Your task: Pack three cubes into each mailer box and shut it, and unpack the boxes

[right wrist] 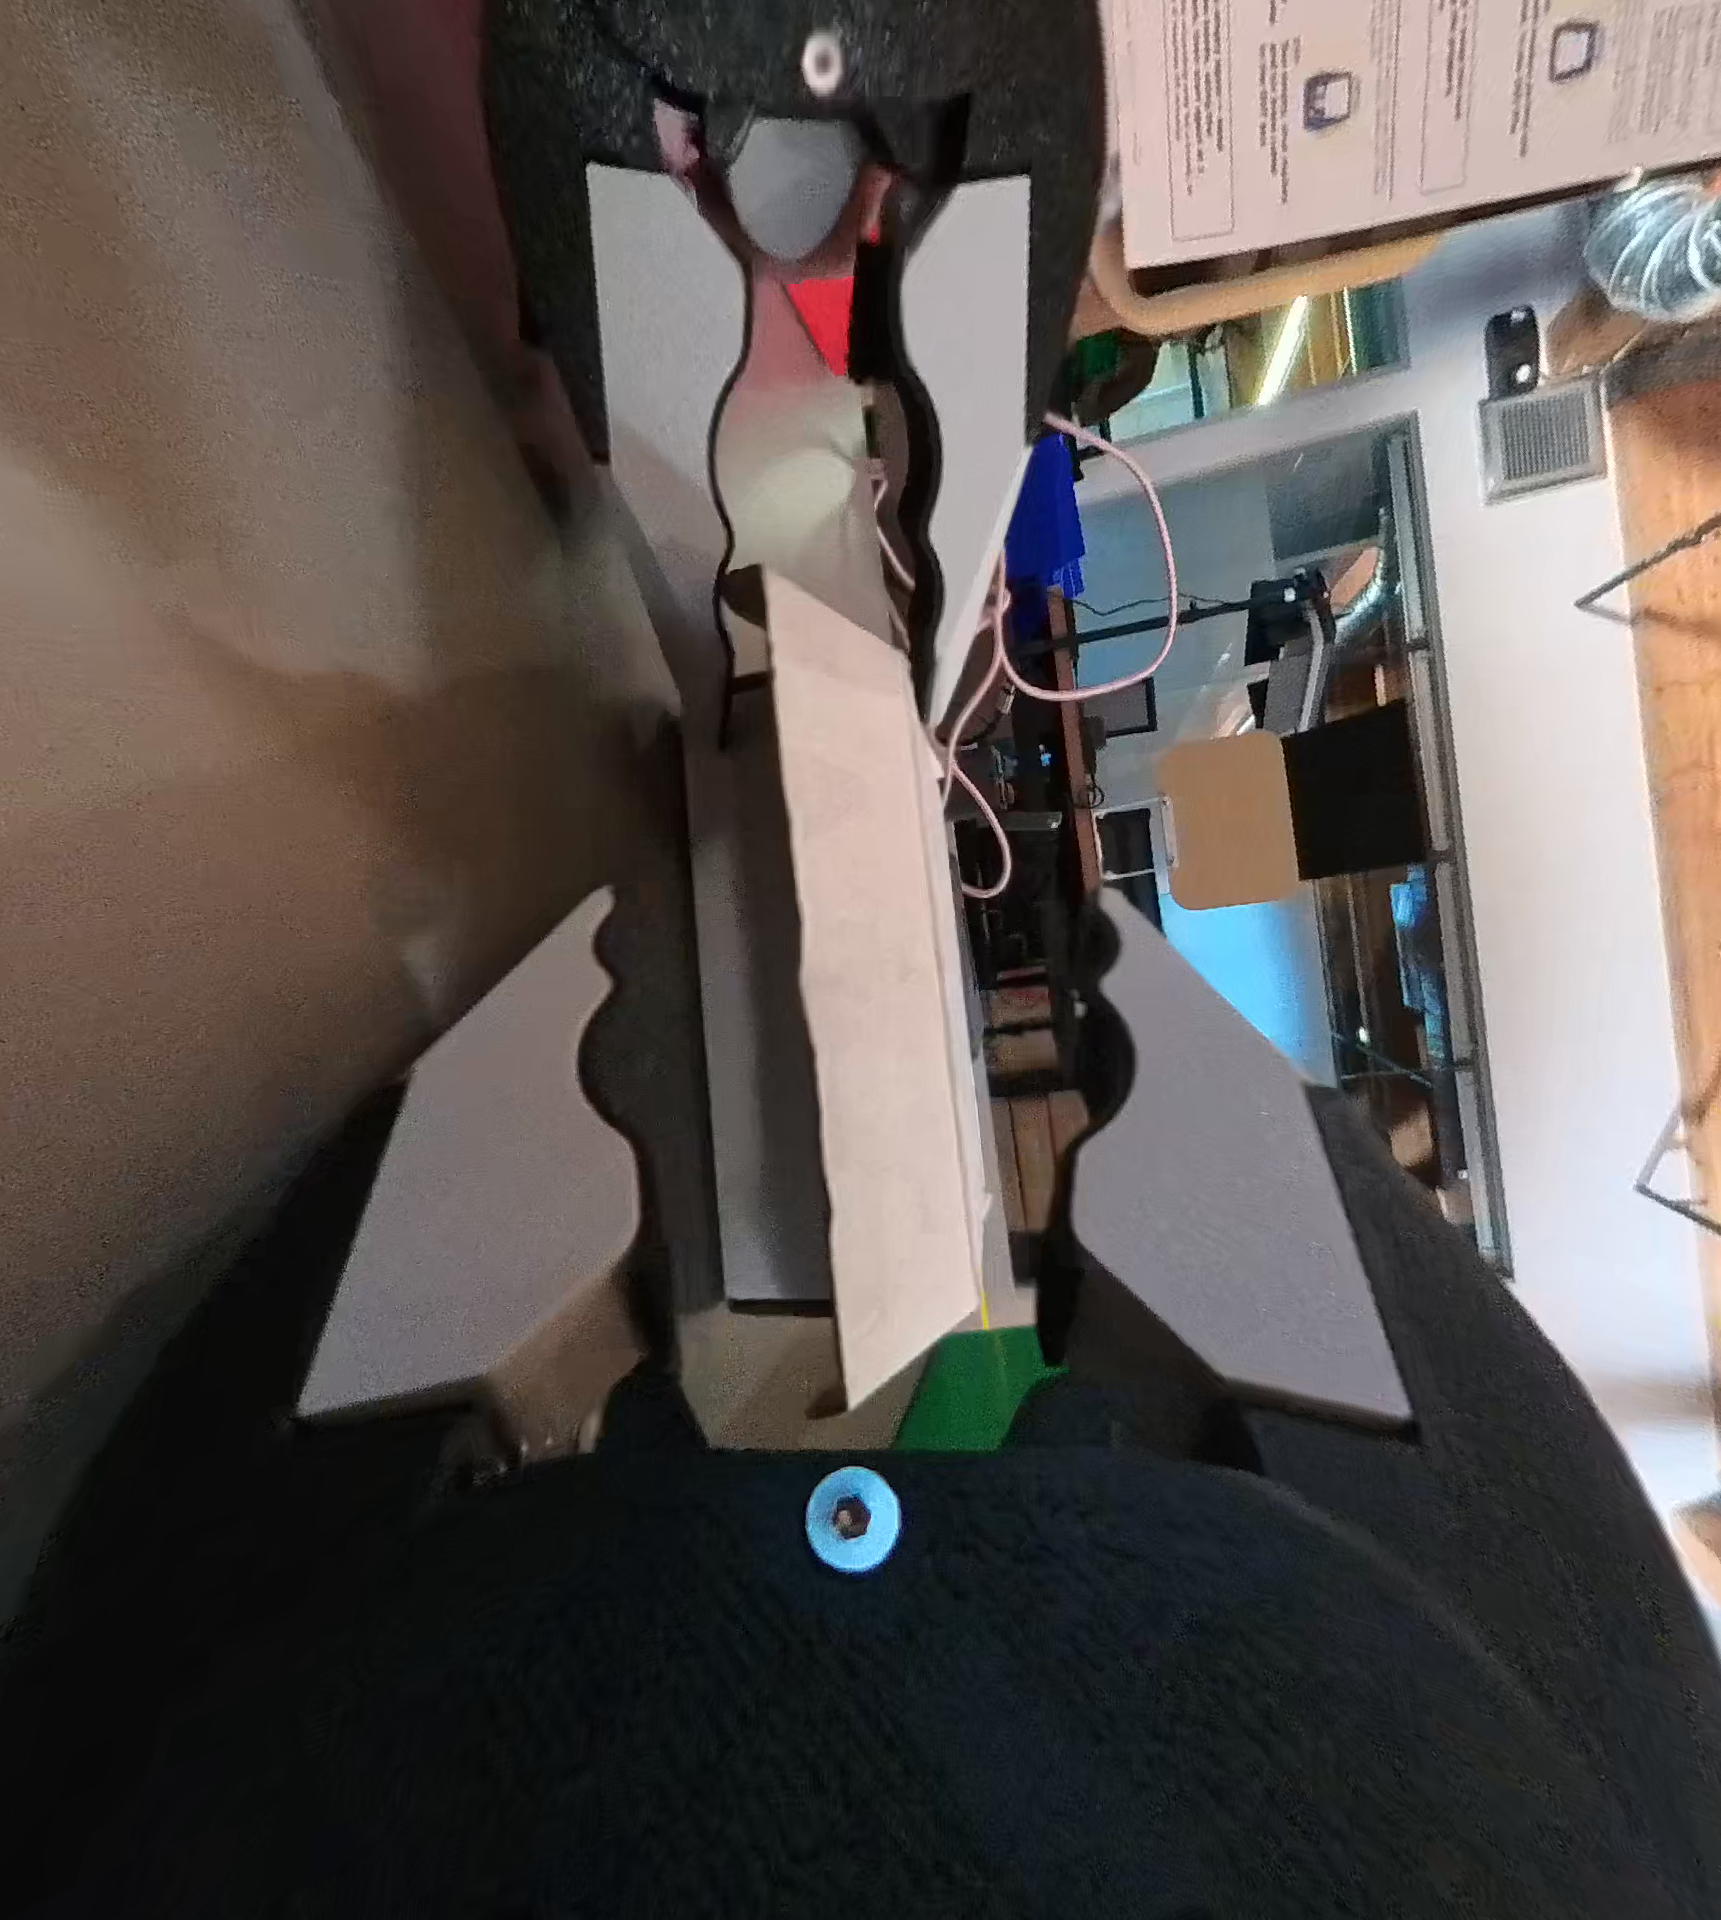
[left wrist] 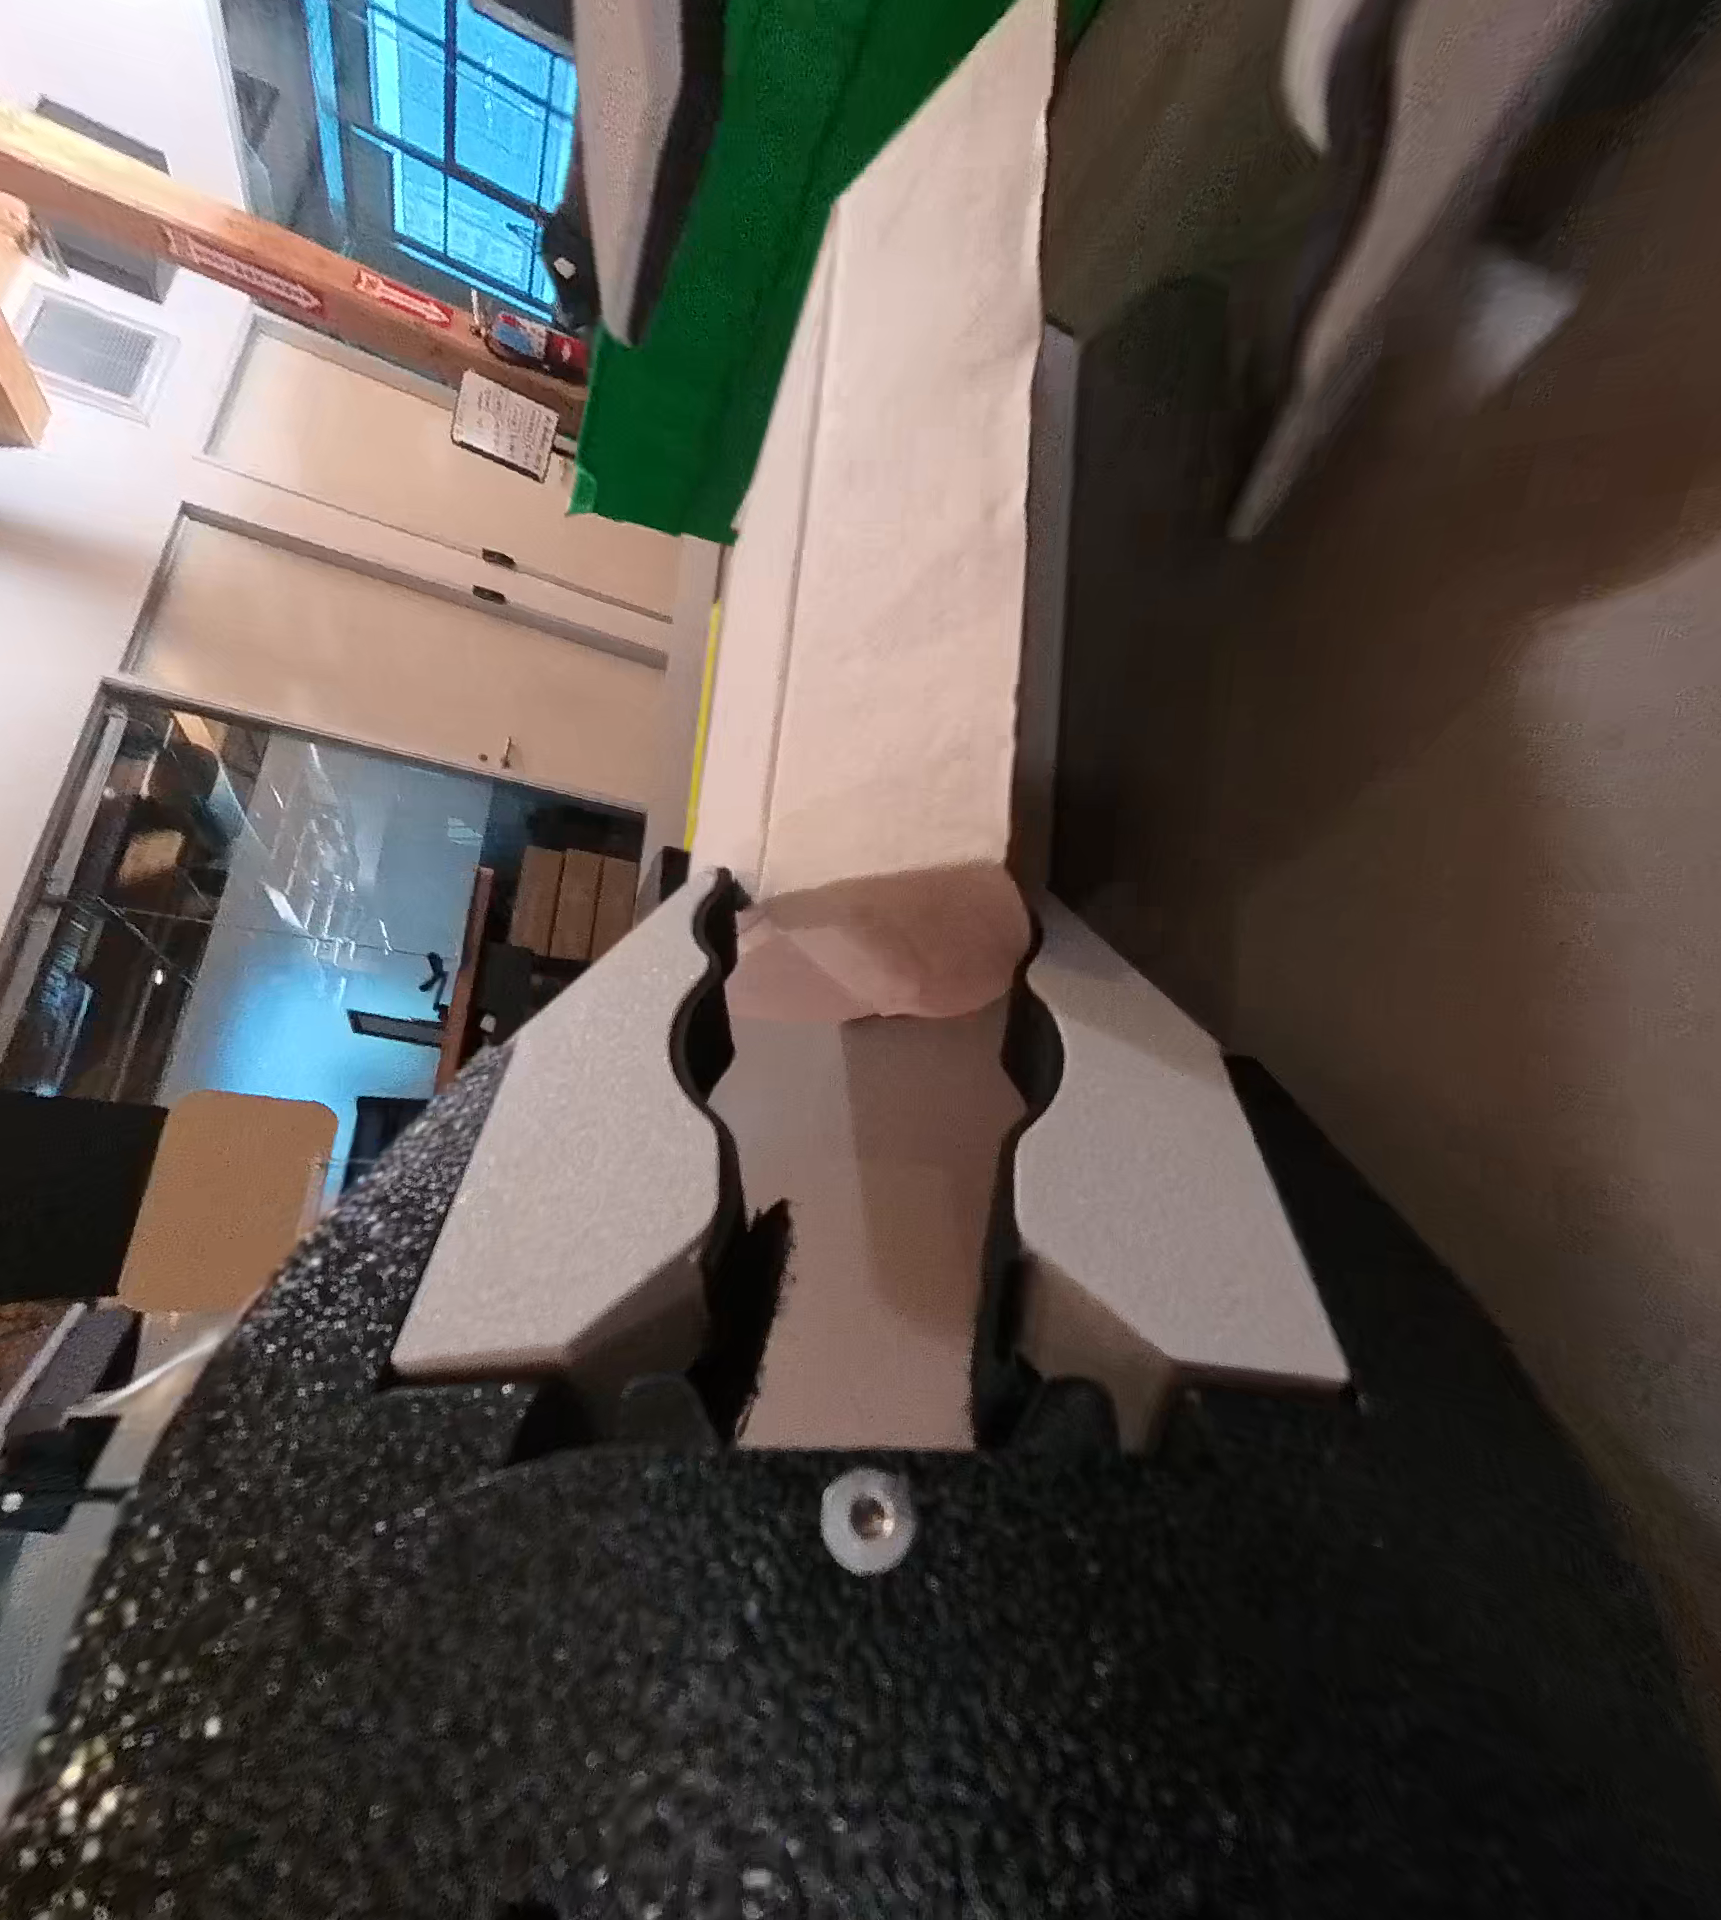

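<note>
Mailer box (left wrist: 897, 644) pinched at one end between the left gripper (left wrist: 877, 935), the right gripper (right wrist: 845, 914) spread wide around its other end.

Pale, matte cardboard with a faintly pebbled skin forms a long, narrow slab with sharp folded edges and one crumpled corner, where both wavy-edged grey fingers (left wrist: 586, 1143) of the left gripper press on it. The right gripper's grey fingers (right wrist: 482, 1174) stand apart from the box, a gap showing on each side. Both gripper bodies are black and coarse-grained. A green cloth (left wrist: 710, 291) lies beyond the box's far end, beside a blurred brown tabletop (left wrist: 1562, 935). Behind are cream walls, a timber beam (left wrist: 108, 218), a paned window (left wrist: 461, 135), glass partitions and a loose pink cable (right wrist: 1147, 582).
</note>
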Available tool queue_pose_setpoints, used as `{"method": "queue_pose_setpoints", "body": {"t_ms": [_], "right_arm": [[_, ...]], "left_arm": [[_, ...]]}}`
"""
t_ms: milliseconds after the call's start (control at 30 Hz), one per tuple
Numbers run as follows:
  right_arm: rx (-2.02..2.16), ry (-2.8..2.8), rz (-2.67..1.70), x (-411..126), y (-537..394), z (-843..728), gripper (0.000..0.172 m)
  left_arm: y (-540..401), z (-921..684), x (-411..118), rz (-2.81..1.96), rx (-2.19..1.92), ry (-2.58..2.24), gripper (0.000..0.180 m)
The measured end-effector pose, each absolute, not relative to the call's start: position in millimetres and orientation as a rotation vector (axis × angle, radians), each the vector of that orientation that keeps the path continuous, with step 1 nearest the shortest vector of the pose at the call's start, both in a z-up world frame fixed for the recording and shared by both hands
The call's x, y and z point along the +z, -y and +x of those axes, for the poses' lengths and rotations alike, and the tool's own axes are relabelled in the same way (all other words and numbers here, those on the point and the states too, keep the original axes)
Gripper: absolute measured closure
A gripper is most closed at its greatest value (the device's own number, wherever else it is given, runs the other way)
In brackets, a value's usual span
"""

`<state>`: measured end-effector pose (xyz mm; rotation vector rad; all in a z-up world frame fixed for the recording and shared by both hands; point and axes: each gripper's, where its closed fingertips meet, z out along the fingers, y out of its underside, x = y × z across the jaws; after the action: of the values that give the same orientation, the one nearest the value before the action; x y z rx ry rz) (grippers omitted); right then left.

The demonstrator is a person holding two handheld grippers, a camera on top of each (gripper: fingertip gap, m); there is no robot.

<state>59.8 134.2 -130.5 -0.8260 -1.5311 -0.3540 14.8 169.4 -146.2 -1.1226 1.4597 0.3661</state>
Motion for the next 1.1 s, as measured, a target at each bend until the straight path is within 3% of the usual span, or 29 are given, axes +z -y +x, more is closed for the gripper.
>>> {"method": "queue_pose_setpoints", "body": {"t_ms": [67, 233, 367, 500, 600, 767, 1000, 1100], "right_arm": [[-0.383, 1.530, -0.858, -132.1, -142.8, 59.5, 0.074], [-0.493, 1.519, -0.947, -129.7, -177.7, 63.1, 0.064], [-0.509, 1.530, -0.993, -132.6, -194.9, 64.3, 0.068], [-0.551, 1.581, -0.946, -138.9, -192.9, 62.7, 0.088], [-0.577, 1.605, -0.931, -143.6, -190.0, 63.4, 0.109], [-0.619, 1.556, -0.820, -127.0, -180.6, 62.8, 0.170], [-0.360, 1.546, -0.950, -116.8, -170.6, 67.5, 0.171], [-0.206, 1.586, -0.957, -117.9, -157.4, 66.9, 0.171]], "left_arm": [[-172.8, 14.6, -133.3, -1.141, 0.346, -1.399, 0.140], [-172.5, 15.5, -105.6, -1.232, 0.146, -1.299, 0.157], [-169.5, 14.0, -103.8, -1.242, 0.068, -1.284, 0.157], [-162.3, 14.2, -114.6, -1.231, 0.055, -1.350, 0.147], [-157.5, 12.5, -120.9, -1.218, 0.069, -1.383, 0.124], [-159.7, 2.0, -127.6, -1.231, 0.142, -1.390, 0.090], [-167.0, -5.2, -134.6, -1.215, 0.241, -1.400, 0.077], [-169.1, -5.6, -139.6, -1.199, 0.303, -1.433, 0.080]]}}
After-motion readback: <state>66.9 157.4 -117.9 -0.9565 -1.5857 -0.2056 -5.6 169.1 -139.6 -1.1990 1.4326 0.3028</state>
